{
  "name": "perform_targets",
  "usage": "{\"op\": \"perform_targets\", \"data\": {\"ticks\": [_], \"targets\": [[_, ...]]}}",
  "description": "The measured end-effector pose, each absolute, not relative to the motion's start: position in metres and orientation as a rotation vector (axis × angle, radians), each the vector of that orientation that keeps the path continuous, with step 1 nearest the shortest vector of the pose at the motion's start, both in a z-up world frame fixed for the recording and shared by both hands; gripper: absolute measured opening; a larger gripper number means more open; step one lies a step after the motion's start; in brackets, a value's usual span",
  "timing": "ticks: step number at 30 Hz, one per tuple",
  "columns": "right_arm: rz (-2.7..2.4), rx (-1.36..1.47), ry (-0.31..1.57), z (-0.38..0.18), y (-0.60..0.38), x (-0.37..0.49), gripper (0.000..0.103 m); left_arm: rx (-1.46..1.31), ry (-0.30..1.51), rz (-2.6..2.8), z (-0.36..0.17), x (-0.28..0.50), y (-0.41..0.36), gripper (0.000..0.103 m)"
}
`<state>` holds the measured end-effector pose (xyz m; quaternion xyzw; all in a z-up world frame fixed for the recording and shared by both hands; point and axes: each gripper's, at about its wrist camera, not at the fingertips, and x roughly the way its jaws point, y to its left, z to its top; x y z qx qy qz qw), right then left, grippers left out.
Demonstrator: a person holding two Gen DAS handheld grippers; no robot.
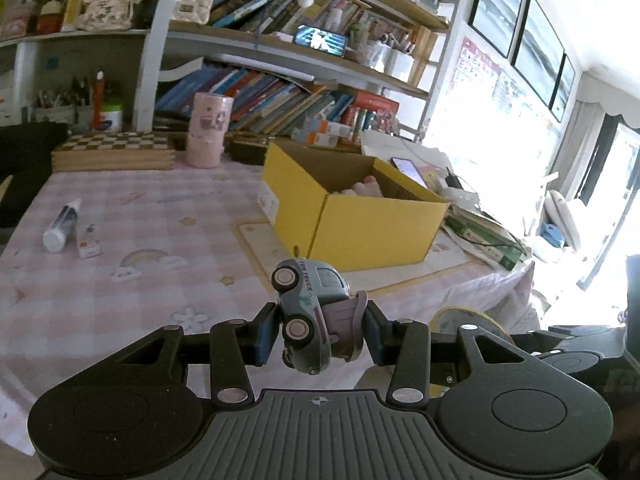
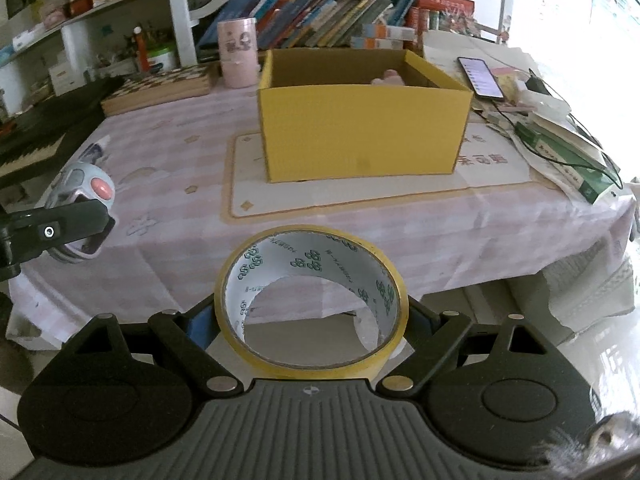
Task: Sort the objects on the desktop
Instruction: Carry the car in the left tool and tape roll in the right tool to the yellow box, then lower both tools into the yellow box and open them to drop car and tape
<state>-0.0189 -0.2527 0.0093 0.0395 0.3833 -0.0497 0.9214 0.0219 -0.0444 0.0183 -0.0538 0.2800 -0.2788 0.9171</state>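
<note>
My left gripper (image 1: 320,334) is shut on a grey-blue toy truck (image 1: 310,312), held on its side above the pink checked tablecloth (image 1: 140,248). The truck also shows at the left edge of the right wrist view (image 2: 82,200). My right gripper (image 2: 310,322) is shut on a roll of yellow tape (image 2: 312,300), held off the table's front edge. The tape shows at the lower right in the left wrist view (image 1: 468,320). An open yellow cardboard box (image 2: 360,132) stands on a mat mid-table, with something pink inside (image 2: 390,77). It also shows in the left wrist view (image 1: 352,216).
A white tube (image 1: 62,226) and a small packet (image 1: 89,242) lie at the table's left. A pink cylinder (image 1: 208,130) and a checkerboard box (image 1: 114,150) stand at the back. A phone (image 2: 480,78), books and cables (image 2: 568,152) crowd the right. Bookshelves rise behind.
</note>
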Motion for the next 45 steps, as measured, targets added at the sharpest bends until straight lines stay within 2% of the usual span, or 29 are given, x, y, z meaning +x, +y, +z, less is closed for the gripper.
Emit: {"op": "perform_targets", "data": {"ticks": [18, 35, 45], "targets": [[-0.094, 0.111, 0.767, 0.016, -0.342, 0.021, 0.088, -0.068, 0.566, -0.587, 0.031, 0.059, -0.134, 0.044], [0.015, 0.012, 0.532, 0.074, -0.419, 0.086, 0.088, -0.061, 0.457, -0.489, 0.06, 0.118, -0.201, 0.044], [0.076, -0.006, 0.465, 0.092, -0.449, 0.146, 0.088, -0.009, 0.485, -0.449, 0.051, 0.175, -0.239, 0.044]]}}
